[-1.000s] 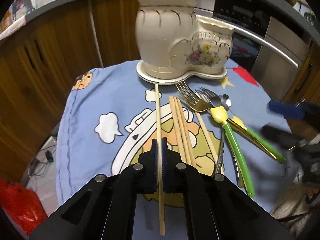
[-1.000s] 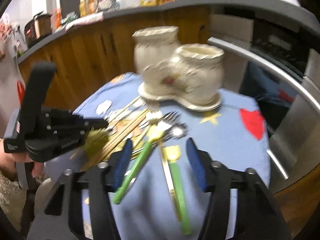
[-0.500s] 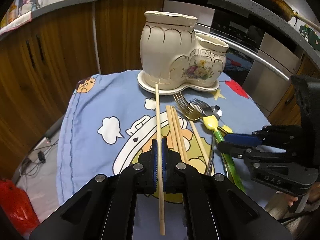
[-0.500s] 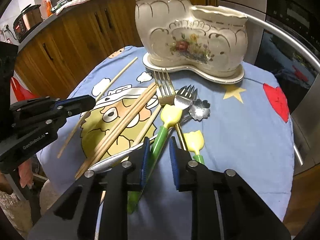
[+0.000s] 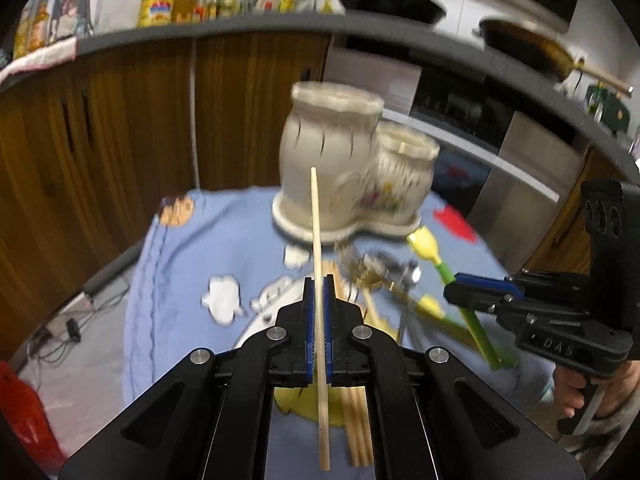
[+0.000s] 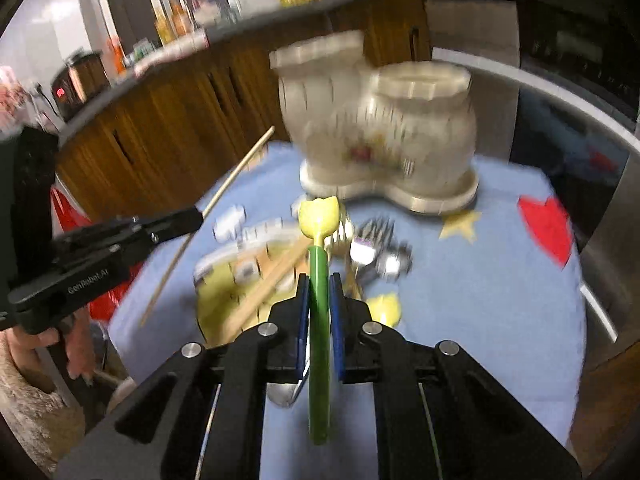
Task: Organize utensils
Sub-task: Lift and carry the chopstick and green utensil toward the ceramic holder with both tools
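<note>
Left gripper: clenched on a thin, round, pale wooden chopstick, lifted off the table, long axis pointing away toward the holder.
Holder: glazed cream ceramic, two scalloped cups on one base, upright on the blue cartoon cloth.
Right gripper: jaws closing, pads pressing a smooth green plastic utensil handle; its yellow tulip-shaped end points toward the holder.

Premises: a domestic kitchen. Dark wooden cabinet doors run beneath a grey countertop carrying a yellow cooking-oil bottle and assorted condiment bottles (labels too blurred to read). A black wok and a brass-coloured frying pan stand on the counter, above a built-in stainless-steel oven front.
</note>
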Motion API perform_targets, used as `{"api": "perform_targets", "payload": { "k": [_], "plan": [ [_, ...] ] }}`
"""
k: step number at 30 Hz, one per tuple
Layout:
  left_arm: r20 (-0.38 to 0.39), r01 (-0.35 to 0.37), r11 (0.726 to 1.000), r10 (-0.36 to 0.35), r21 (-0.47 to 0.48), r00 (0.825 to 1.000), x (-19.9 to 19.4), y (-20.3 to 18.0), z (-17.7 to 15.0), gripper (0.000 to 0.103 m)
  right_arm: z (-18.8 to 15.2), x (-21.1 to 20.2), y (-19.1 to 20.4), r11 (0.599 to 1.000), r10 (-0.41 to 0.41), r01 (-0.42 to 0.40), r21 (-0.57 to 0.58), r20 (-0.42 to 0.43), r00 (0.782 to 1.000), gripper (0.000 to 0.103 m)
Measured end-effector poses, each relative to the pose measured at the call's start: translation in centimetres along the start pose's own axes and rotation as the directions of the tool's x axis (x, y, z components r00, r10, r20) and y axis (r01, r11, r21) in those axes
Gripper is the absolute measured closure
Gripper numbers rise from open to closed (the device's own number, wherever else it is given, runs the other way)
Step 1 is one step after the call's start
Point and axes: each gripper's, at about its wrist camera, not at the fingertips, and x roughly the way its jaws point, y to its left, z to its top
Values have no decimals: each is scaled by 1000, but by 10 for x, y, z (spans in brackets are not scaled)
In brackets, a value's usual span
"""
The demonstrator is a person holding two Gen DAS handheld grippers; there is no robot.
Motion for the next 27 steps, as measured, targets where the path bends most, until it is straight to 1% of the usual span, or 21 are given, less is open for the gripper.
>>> {"api": "perform_targets", "payload": {
  "k": [1, 3, 5, 8, 10, 12, 13, 14, 16, 18, 19, 21, 25, 27],
  "plan": [
    [29, 6, 1000, -6, 1, 1000, -5, -1, 4, 99, 6, -9, -1, 1000, -1, 2, -10, 49, 999, 93],
    [97, 0, 1000, -2, 13, 995, -14, -4, 14, 99, 20, -26, -6, 1000, 1, 2, -22, 142, 990, 93],
    [161, -10, 1000, 7, 18, 987, -19, -7, 26, 99, 37, -36, -14, 1000, -1, 7, -25, 228, 974, 93],
    [260, -2, 1000, -3, 19, 966, -19, -13, 54, 99, 71, -37, -32, 1000, 11, -13, 2, 348, 938, 93],
    [296, 2, 1000, -7, 17, 955, -14, -16, 73, 99, 89, -33, -47, 999, 11, -27, 34, 405, 914, 93],
    [343, 19, 1000, -19, 3, 939, -5, -18, 98, 99, 105, -25, -60, 997, 15, -49, 65, 440, 898, 93],
    [359, 27, 1000, -24, -4, 933, -3, -18, 106, 99, 112, -21, -68, 995, 12, -55, 82, 452, 892, 93],
    [383, 52, 998, -41, -20, 923, 3, -17, 120, 99, 119, -14, -76, 993, 18, -72, 98, 464, 886, 93],
    [408, 66, 997, -46, -36, 912, 14, -16, 138, 99, 127, -2, -88, 987, 32, -103, 123, 475, 879, 93],
    [404, 81, 996, -56, -45, 913, 29, -16, 152, 99, 135, 8, -98, 980, 51, -135, 148, 468, 882, 93],
    [404, 76, 996, -48, -54, 913, 38, -15, 158, 99, 136, 15, -104, 975, 61, -152, 162, 463, 884, 93],
    [408, 62, 996, -32, -62, 912, 51, -14, 163, 99, 134, 25, -109, 972, 60, -155, 175, 456, 888, 93],
    [423, 16, 998, 13, -67, 906, 69, -13, 166, 99, 131, 40, -108, 981, 48, -127, 148, 448, 893, 93],
    [424, -31, 998, 52, -58, 904, 78, -14, 162, 99, 126, 44, -101, 990, 27, -86, 113, 442, 897, 93]
  ]
}}
